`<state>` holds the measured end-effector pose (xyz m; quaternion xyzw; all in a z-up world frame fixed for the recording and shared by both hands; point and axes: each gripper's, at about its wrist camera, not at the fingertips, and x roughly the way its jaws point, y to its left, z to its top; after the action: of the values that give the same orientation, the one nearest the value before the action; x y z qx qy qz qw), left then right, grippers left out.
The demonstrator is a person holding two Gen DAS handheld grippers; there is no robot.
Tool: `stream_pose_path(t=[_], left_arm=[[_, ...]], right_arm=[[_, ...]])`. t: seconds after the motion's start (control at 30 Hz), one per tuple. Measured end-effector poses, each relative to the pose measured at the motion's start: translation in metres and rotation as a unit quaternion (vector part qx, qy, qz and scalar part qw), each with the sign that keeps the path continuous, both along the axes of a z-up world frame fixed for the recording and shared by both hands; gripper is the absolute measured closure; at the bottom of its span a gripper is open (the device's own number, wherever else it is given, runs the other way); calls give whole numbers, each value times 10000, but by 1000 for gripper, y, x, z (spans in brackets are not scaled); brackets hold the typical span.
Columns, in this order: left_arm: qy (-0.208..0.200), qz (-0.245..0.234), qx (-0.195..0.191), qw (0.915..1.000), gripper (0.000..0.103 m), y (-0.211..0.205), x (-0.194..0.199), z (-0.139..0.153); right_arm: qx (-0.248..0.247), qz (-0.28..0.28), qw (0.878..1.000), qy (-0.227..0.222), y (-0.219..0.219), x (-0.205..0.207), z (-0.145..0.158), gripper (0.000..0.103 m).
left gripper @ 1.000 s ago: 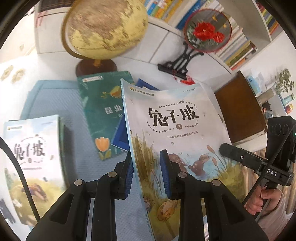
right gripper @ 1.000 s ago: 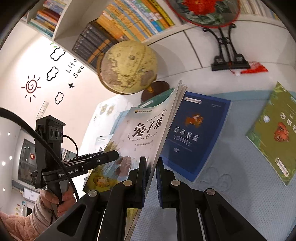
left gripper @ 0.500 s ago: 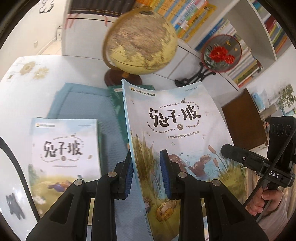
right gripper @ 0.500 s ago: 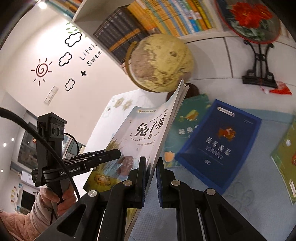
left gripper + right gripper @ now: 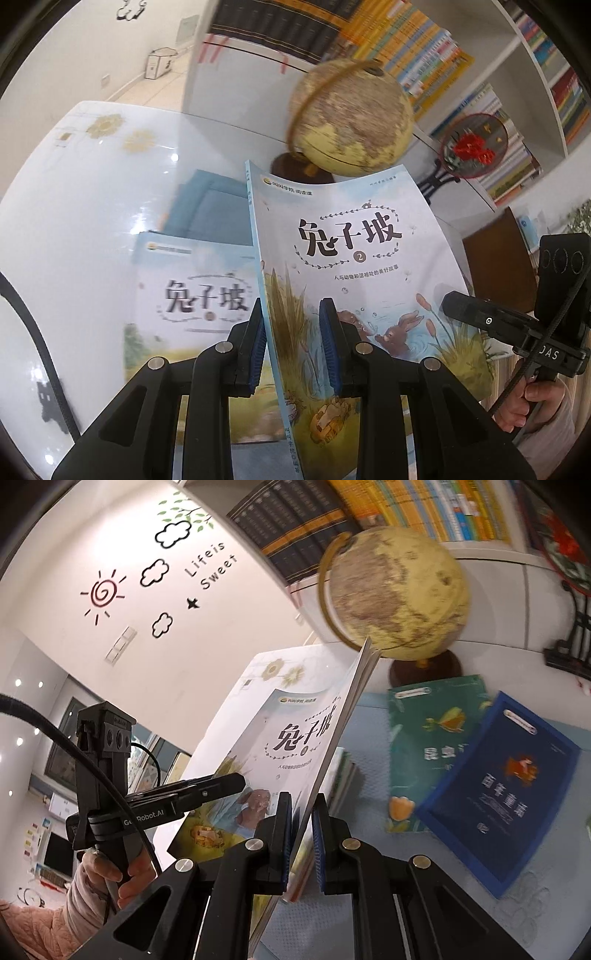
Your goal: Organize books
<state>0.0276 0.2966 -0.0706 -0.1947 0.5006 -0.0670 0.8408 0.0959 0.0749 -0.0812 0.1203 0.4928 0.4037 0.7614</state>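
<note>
Both grippers hold one pale-blue rabbit book, volume 2 (image 5: 354,258), tilted above the table. My left gripper (image 5: 293,347) is shut on its spine edge. My right gripper (image 5: 301,843) is shut on its open page edge; the book's cover shows in the right wrist view (image 5: 273,757). A matching rabbit book (image 5: 192,295) lies flat on the table below and left of the held one, atop a stack (image 5: 341,775). A green book (image 5: 432,746) and a dark blue book (image 5: 506,786) lie on the blue mat (image 5: 535,904) to the right.
A globe (image 5: 351,118) on a brown base stands behind the books. A red flower fan on a black stand (image 5: 472,146) is at the back right. Bookshelves (image 5: 332,520) line the wall. The white table (image 5: 74,177) extends left.
Both grippers have carried the held book leftward, from over the green and blue books to above the matching rabbit book. The grips have not changed.
</note>
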Motion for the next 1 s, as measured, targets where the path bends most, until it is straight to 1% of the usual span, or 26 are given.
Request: stream_pose_path(t=[0.33, 0.47, 0.7, 0.93, 1.0], left_arm=[[181, 292, -48, 9994, 79, 44, -7, -20], [297, 395, -116, 9987, 79, 57, -8, -34], [585, 484, -203, 9969, 79, 69, -9, -62], [842, 529, -255, 9947, 79, 77, -13, -82], [908, 560, -281, 9939, 79, 80, -14, -87]], right_arm=[[-56, 287, 9995, 109, 48, 1, -11, 92], [-64, 329, 9992, 232, 63, 3, -22, 92], [-255, 333, 9978, 523, 81, -3, -56, 92], [-310, 197, 9955, 872, 84, -8, -85, 92], [-433, 186, 9942, 963, 87, -8, -94, 92]])
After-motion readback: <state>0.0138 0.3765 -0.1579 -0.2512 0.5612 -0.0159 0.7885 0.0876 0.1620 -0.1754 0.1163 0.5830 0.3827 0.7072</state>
